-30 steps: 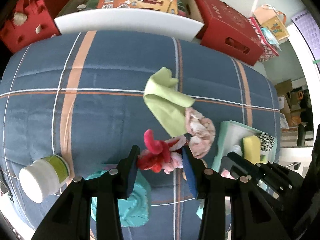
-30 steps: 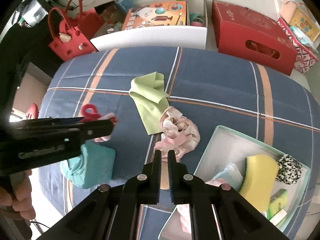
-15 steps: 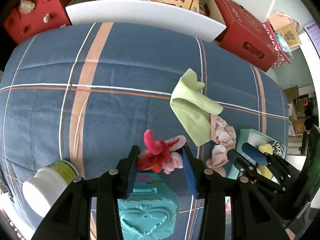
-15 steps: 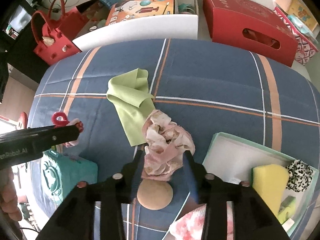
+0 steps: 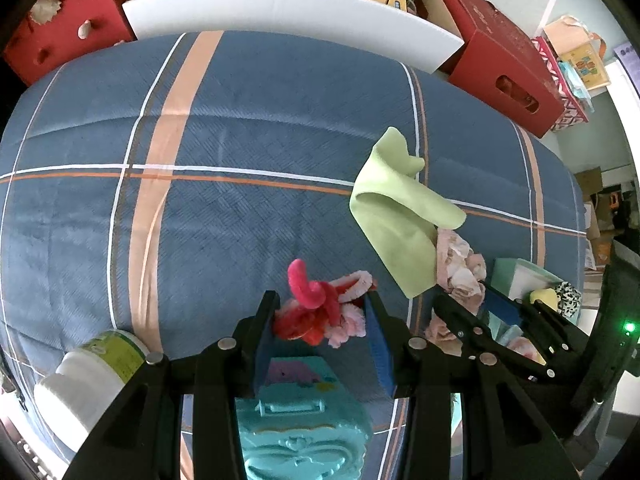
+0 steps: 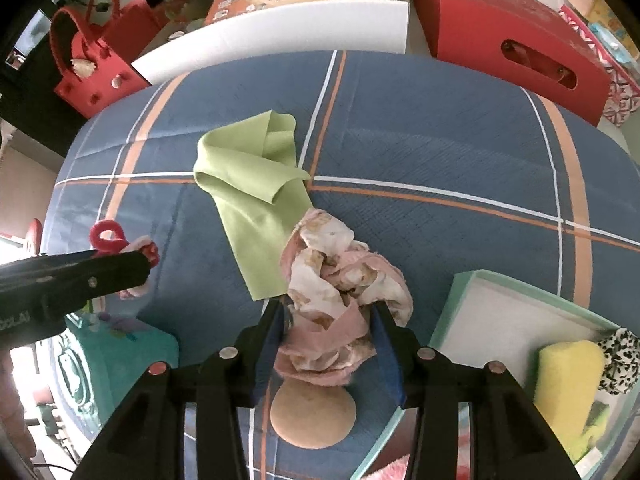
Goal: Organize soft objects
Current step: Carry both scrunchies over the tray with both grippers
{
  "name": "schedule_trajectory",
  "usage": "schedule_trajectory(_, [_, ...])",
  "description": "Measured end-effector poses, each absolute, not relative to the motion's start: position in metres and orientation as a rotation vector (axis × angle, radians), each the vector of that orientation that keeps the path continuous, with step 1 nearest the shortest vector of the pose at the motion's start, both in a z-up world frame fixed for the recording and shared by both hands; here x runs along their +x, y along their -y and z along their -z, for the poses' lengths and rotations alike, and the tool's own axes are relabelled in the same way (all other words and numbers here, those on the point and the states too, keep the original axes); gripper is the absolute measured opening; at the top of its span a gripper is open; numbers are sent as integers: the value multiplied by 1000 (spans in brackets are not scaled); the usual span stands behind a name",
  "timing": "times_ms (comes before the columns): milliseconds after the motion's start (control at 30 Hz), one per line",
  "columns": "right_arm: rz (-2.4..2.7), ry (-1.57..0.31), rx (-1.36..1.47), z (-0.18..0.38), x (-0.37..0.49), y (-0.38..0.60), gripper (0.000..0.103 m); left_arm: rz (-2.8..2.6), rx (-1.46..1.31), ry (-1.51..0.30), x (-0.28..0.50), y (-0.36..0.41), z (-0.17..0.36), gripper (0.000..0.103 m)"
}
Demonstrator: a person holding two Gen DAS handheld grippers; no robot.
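A blue plaid cloth (image 5: pixel 248 128) covered the whole work surface, crossed by orange and white stripes. Behind it stood a white board (image 6: pixel 280 28), a red box (image 6: pixel 508 36) and a red bag (image 6: pixel 92 76). At the right edge of the cloth sat a mint tray (image 6: pixel 456 300), holding a yellow sponge (image 6: pixel 568 380) with a spotted scrunchie (image 6: pixel 622 360) touching it. A teal case (image 5: pixel 300 428) lay at the near edge, directly below the left gripper (image 5: pixel 320 328). A green cloth (image 6: pixel 256 188) lay folded near the middle, its lower end touching a crumpled pink fabric (image 6: pixel 336 292). A white jar (image 5: pixel 88 380) with a green label lay on its side at the near left. A tan disc (image 6: pixel 312 412) rested on the cloth, partly under the pink fabric. The left gripper's fingers were closed on a red-and-pink plush toy (image 5: pixel 316 308), carried above the teal case and clear of the cloth. The right gripper (image 6: pixel 332 332) had its fingers spread wide on either side of the pink fabric, the blue pads (image 6: pixel 390 356) at its flanks; whether they pressed it could not be told.
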State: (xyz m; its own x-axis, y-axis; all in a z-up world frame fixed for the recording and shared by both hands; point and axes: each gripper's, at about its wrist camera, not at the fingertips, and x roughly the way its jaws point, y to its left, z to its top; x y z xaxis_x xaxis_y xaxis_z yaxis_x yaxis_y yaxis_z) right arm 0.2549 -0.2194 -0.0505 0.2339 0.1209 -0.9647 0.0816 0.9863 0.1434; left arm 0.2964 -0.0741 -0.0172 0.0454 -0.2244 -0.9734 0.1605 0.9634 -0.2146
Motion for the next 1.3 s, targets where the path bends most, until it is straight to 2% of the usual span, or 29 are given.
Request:
schedule_trajectory(133, [-16, -1338, 182, 56, 258, 219, 47, 289, -52, -1505, 299, 76, 22, 44])
schedule_trajectory(233, [-6, -1334, 182, 55, 259, 221, 33, 286, -52, -1509, 300, 77, 23, 44])
schedule_trajectory(300, [-11, -1335, 205, 53, 258, 223, 19, 286, -54, -1510, 298, 77, 22, 44])
schedule_trajectory(400, [-18, -1332, 222, 48, 255, 226, 14, 285, -53, -1505, 295, 76, 16, 44])
schedule_trajectory(900, [-12, -1218, 220, -47, 194, 251, 13, 343, -31, -1407, 239, 96, -60, 44])
schedule_trajectory(1133, [67, -1200, 230, -77, 142, 292, 13, 423, -4, -1402, 193, 137, -70, 44])
schedule_trajectory(1300, [128, -1223, 229, -76, 109, 315, 13, 494, 27, -1416, 156, 172, -65, 44])
